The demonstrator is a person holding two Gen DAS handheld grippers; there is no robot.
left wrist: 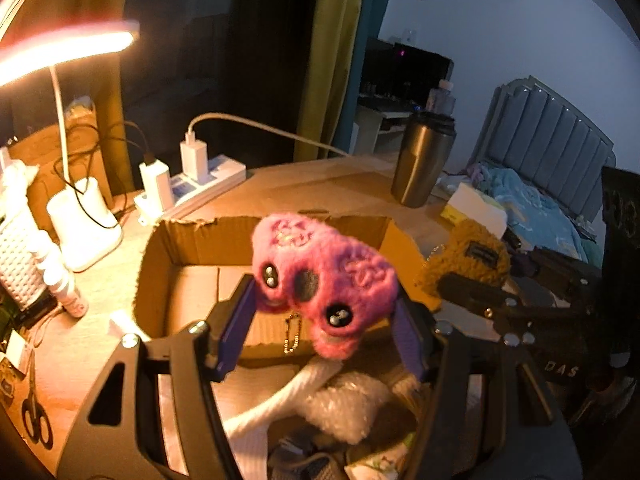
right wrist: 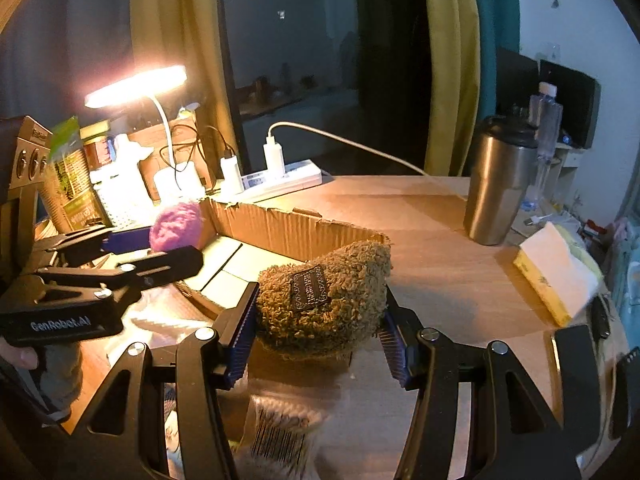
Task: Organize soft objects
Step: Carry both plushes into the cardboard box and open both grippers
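Left gripper point(left wrist: 326, 316) clamps the pink plush toy point(left wrist: 320, 280) between its pads, held in the air above the cardboard box point(left wrist: 192, 236), probably for dropping inside. Right of the box's centre, the right gripper point(right wrist: 320, 332) squeezes the brown fuzzy pouch point(right wrist: 324, 300) over the box's near rim. Further right of the box, a steel tumbler point(right wrist: 500, 188) stands on the counter point(right wrist: 440, 264).
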